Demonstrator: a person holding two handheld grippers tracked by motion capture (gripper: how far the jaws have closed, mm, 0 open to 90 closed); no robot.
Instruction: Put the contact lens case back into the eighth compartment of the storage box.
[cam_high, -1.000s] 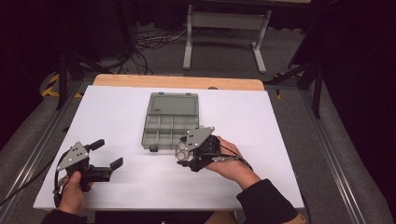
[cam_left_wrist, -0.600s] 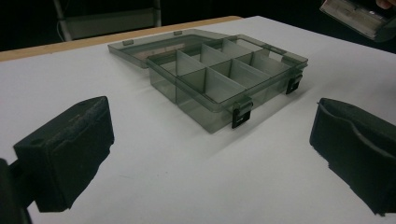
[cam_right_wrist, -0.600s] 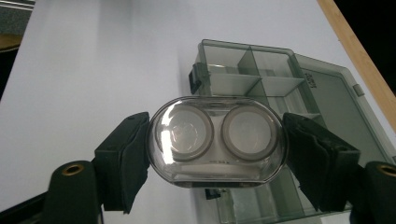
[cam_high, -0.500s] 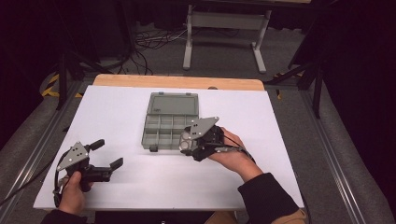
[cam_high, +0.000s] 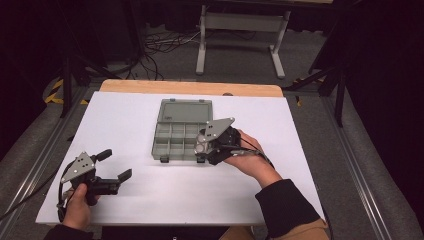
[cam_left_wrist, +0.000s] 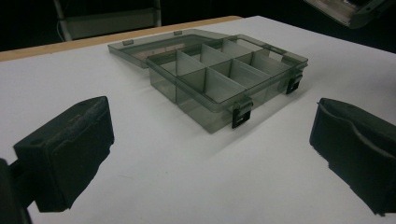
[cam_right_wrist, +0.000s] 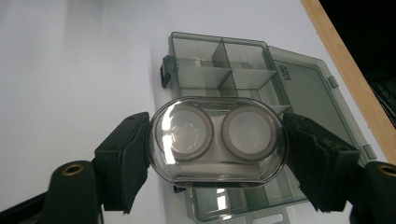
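- Organiser box (cam_high: 179, 140) near mid-table on the white table cover (cam_high: 125, 120), lid (cam_high: 184, 110) folded fully back and lying flat on the far side.
- Box of smoky grey see-through plastic; thin straight dividers forming a grid of rectangular cells; two dark latches (cam_left_wrist: 242, 113) hanging at the near wall.
- Cells seen in the left gripper view and right gripper view: all bare, nothing lying in them.
- Small clear case (cam_right_wrist: 217, 141) clamped in the right gripper (cam_right_wrist: 217, 144), black pads pressed on its two rounded ends.
- Case an oval, pill-like shape, glossy transparent plastic; two round wells side by side inside, each ringed pale grey; contents of the wells not readable.
- Long axis of case running straight across from one jaw to the other, broad face turned toward the gripper's own camera.
- Case held in the air above the near right part of the box, not touching it; open cells visible beyond and beneath it.
- In the high view, right gripper (cam_high: 204, 150) hanging over the box's right near corner, nose pointed leftward and down.
- Left gripper (cam_high: 116, 165) at the near left of the table, well apart from the box, jaws spread wide with nothing between them, blocky matte pads (cam_left_wrist: 70, 149) aimed toward the box.
- Bare wooden table edge (cam_high: 190, 88) showing beyond the cover.
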